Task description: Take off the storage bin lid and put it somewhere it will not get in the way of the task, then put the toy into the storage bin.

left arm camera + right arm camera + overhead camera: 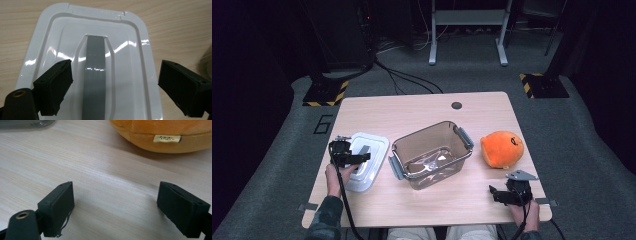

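**Both grippers spread wide, left one over the white lid**

A light wooden desk [422, 107] carries 3 things in a row. At the left lies a white rectangular plastic lid [366, 160] with a grey strip handle [94, 75] set in a recess down its middle. In the centre stands a clear brown-tinted plastic storage box [430, 154] with grey clip handles at both ends, just beside the lid. At the right sits a round orange plush toy [502, 148] with a small pale sewn tag [167, 138] on its underside seam.

The left gripper [346, 154] hangs over the near part of the lid. In the left gripper view its 2 black jaws stand released, wide apart, 1 on each side of the grey handle and holding nothing.

The right gripper [511, 192] sits near the desk's front right edge, just in front of the plush toy and apart from it. Its jaws are likewise released, with bare wood between them.
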A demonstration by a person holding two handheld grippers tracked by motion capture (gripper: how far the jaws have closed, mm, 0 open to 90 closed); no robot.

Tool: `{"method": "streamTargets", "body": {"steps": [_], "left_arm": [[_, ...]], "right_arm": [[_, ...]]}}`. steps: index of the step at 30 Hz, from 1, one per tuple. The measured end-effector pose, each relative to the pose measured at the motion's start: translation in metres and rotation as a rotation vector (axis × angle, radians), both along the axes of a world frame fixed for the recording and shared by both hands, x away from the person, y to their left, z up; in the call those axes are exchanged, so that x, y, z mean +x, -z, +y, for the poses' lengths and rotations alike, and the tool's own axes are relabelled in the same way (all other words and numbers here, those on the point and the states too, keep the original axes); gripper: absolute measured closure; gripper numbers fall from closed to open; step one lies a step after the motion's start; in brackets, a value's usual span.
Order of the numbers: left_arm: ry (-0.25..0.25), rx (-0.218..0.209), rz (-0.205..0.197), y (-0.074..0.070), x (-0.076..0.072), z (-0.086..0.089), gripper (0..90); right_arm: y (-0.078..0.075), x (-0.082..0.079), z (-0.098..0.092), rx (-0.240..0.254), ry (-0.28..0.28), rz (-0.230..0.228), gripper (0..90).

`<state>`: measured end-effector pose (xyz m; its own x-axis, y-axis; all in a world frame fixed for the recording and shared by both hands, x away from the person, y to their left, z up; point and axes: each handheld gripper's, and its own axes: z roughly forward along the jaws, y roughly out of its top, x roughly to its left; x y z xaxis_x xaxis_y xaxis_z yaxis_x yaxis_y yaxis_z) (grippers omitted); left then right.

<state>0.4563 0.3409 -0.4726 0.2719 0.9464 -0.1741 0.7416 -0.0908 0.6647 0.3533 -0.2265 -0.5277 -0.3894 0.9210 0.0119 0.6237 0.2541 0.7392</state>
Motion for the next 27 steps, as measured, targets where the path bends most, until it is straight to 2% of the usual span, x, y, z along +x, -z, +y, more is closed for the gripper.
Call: {"method": "streamTargets", "body": {"steps": [6,15,18,22,27], "left_arm": [[0.032,-0.001,-0.021,-0.012,-0.003,-0.007,9.0],[0.056,-0.041,-0.057,-0.030,-0.005,-0.020,8.2],[0.078,-0.035,-0.069,-0.037,-0.006,-0.024,8.0],[0.102,-0.051,-0.094,-0.048,-0.007,-0.034,7.5],[0.136,-0.062,-0.099,-0.059,-0.007,-0.046,6.7]], "right_arm": [[0.000,0.000,0.000,-0.003,0.000,0.000,13.3],[0.000,0.000,0.000,-0.006,-0.001,0.001,13.3],[0.000,0.000,0.000,-0.004,-0.002,0.001,13.2],[0.000,0.000,0.000,-0.010,-0.006,0.002,12.8],[0.000,0.000,0.001,-0.011,-0.007,0.003,12.6]]}}
